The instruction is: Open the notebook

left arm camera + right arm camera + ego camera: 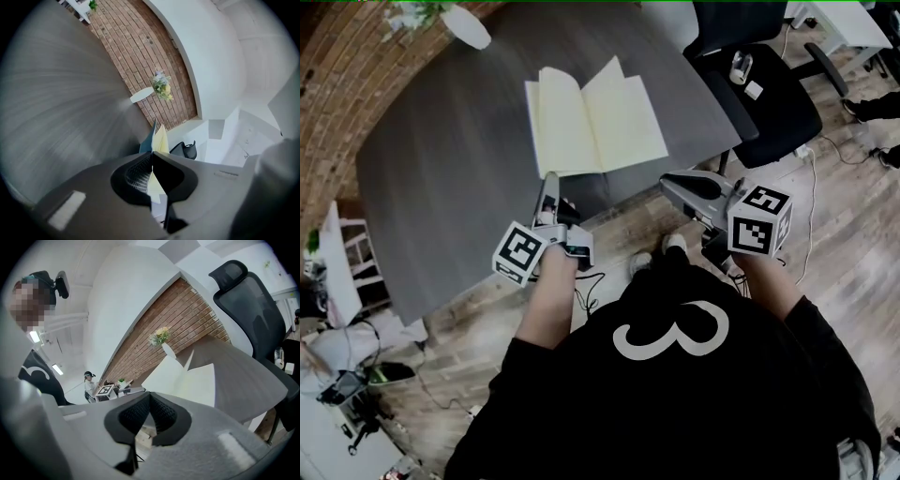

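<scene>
The notebook [595,117] lies open and flat on the dark grey round table [441,178], its cream pages up. My left gripper [549,178] is shut and empty, with its tips at the table's front edge, just below the notebook's lower left corner. In the left gripper view the gripper [152,153] is rolled on its side, and the notebook [161,138] shows edge-on just past the tips. My right gripper [667,185] is also shut and empty, and it hangs off the table's front right edge. The right gripper view shows its jaws [150,394] together, with the notebook [187,378] ahead.
A black office chair [769,94] stands at the table's right side. A white vase [469,28] with flowers sits at the table's far edge by the brick wall [337,84]. Cables run across the wooden floor [844,225].
</scene>
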The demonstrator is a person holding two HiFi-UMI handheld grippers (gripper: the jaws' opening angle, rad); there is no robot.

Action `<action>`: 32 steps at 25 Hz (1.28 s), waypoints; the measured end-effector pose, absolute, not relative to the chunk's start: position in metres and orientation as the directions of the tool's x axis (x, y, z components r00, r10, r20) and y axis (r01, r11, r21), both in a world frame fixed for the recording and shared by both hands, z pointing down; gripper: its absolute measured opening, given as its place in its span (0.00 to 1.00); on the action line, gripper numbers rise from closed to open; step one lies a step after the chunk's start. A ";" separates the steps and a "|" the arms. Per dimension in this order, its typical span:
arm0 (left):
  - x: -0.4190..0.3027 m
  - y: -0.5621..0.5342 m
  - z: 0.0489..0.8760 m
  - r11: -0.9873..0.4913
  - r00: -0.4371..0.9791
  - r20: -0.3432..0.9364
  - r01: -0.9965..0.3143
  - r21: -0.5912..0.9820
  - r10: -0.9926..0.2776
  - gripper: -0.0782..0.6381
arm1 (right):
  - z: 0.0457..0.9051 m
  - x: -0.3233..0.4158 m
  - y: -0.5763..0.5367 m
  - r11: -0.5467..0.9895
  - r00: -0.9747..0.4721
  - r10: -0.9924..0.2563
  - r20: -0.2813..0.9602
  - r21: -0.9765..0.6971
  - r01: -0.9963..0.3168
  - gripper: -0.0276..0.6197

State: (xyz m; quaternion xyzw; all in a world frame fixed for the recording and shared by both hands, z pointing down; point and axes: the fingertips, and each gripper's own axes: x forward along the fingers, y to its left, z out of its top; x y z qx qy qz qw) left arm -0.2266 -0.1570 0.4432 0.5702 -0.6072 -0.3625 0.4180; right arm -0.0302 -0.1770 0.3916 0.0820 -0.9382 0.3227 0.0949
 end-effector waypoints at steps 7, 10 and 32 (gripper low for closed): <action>-0.249 -0.143 0.479 0.151 -0.011 0.155 -0.313 0.938 -0.988 0.15 | 0.404 -0.038 -0.166 0.771 -0.964 -0.106 0.244 -0.592 -0.235 0.05; -0.254 -0.138 0.497 0.203 -0.013 0.210 -0.311 0.928 -0.978 0.15 | 0.411 -0.039 -0.164 0.763 -0.961 -0.115 0.251 -0.597 -0.248 0.05; -0.229 -0.092 0.473 0.289 0.058 0.362 -0.489 0.823 -0.930 0.27 | 0.390 -0.038 -0.155 0.791 -0.977 -0.054 0.205 -0.588 -0.167 0.05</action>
